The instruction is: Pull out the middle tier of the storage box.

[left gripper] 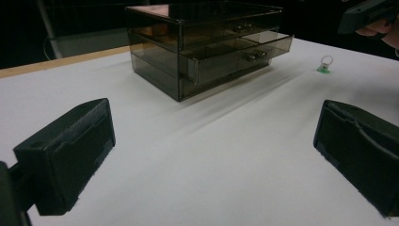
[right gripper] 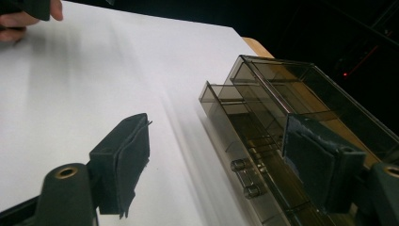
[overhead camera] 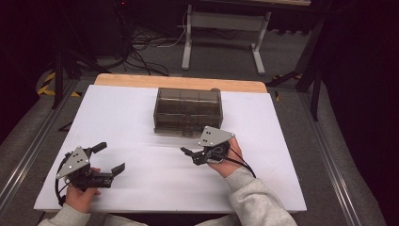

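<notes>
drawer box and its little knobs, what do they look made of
The smoky, see-through drawer box looks like glossy tinted plastic, probably acrylic: its inner dividers show through and its edges catch reflections. The small silvery drawer knobs look like polished metal or chromed plastic; the shine alone cannot settle which.

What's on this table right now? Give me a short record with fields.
Surface: white table
Main item: smoky see-through drawer box, one drawer pulled partly out
Small item: green-based ring on the table beside the box
Left tongs: open, nothing between them, away from the box
Right tongs: open, nothing held, just in front of the box
</notes>
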The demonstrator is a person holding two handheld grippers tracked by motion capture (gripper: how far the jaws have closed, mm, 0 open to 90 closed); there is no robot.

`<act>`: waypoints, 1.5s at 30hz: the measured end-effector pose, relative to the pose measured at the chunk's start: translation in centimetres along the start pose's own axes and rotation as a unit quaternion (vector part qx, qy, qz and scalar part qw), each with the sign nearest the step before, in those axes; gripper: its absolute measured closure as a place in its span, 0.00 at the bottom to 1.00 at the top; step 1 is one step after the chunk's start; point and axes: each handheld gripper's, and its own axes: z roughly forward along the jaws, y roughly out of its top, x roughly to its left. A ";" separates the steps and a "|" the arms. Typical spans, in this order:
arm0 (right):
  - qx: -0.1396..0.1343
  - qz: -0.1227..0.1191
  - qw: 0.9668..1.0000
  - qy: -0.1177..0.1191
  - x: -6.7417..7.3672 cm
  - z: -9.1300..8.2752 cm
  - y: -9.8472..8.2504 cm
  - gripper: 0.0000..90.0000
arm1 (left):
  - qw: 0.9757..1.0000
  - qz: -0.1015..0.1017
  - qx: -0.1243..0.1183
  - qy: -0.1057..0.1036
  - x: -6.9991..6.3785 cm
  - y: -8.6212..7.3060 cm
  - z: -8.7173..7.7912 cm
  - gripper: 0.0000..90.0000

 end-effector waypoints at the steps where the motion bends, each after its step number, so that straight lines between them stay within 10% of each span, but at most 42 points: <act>1: -0.004 0.004 1.000 0.007 -0.1 0.0 0.0 0.27 | 1.000 0.000 0.000 0.000 0.0 0.0 0.0 0.00; 13: -0.002 0.074 0.996 0.050 -1.8 -0.2 -0.1 0.17 | 1.000 0.002 0.001 -0.001 0.0 0.0 0.0 0.00; 20: 0.025 0.141 0.983 0.117 -3.7 0.0 0.1 0.04 | 1.000 0.000 0.000 0.000 0.0 0.0 0.0 0.00; 45: 0.143 0.045 0.984 0.093 -5.6 1.7 0.6 0.34 | 1.000 0.000 0.005 -0.003 0.0 -0.2 0.3 0.00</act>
